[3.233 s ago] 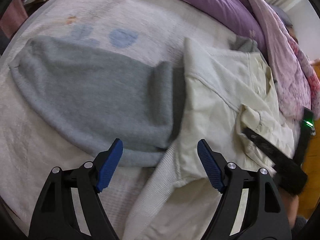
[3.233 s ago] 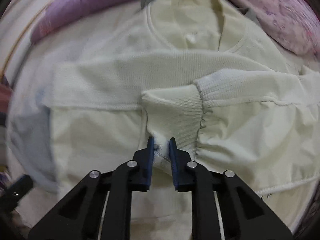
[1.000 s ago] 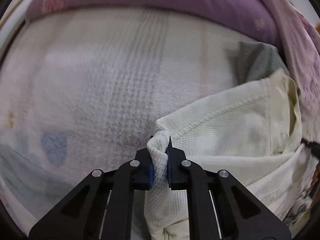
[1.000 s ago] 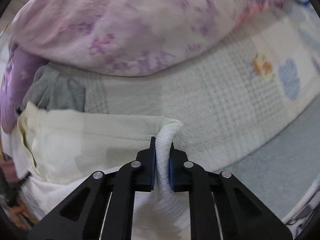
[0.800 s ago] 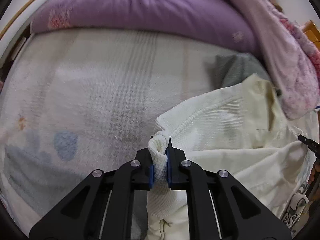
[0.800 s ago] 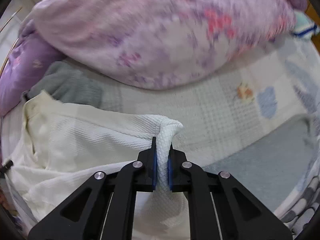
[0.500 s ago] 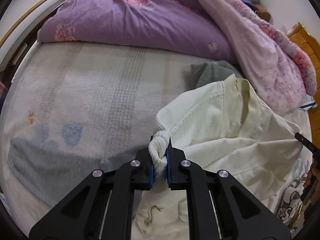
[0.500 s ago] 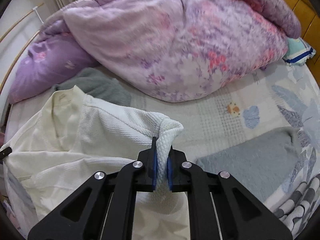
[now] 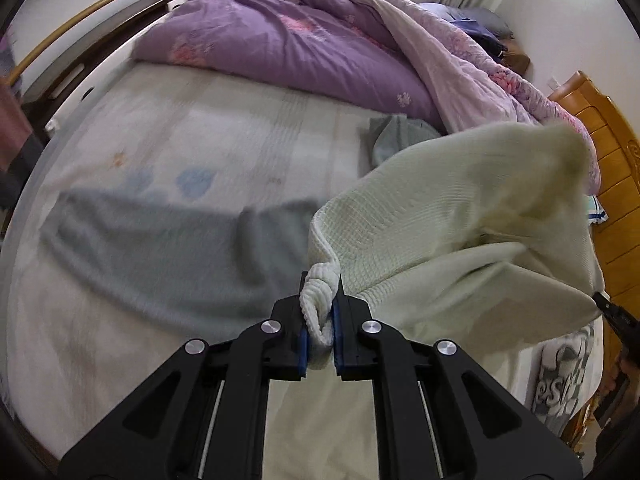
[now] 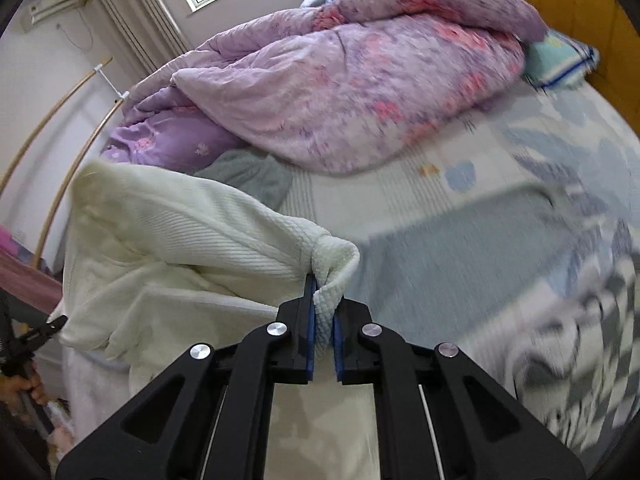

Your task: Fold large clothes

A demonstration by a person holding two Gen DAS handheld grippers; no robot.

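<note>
A cream knit sweater (image 9: 460, 216) hangs in the air above the bed, stretched between my two grippers. My left gripper (image 9: 320, 320) is shut on a bunched ribbed edge of it. My right gripper (image 10: 323, 320) is shut on another edge of the same sweater (image 10: 180, 240). The sweater's lower part drops below both views and is hidden. The right gripper's tip (image 9: 612, 312) shows at the right edge of the left wrist view, and the left gripper's tip (image 10: 44, 330) at the left edge of the right wrist view.
A grey garment (image 9: 160, 248) lies flat on the pale bedsheet (image 9: 224, 120); it also shows in the right wrist view (image 10: 460, 248). A purple duvet (image 9: 300, 40) is piled at the back. A small grey cloth (image 10: 248, 176) lies by it. A wooden headboard (image 9: 608, 152) stands on the right.
Both grippers have risen well above the bed, lifting the cream sweater off the sheet. It was lying flat 3.2 s ago, when the left gripper was open.
</note>
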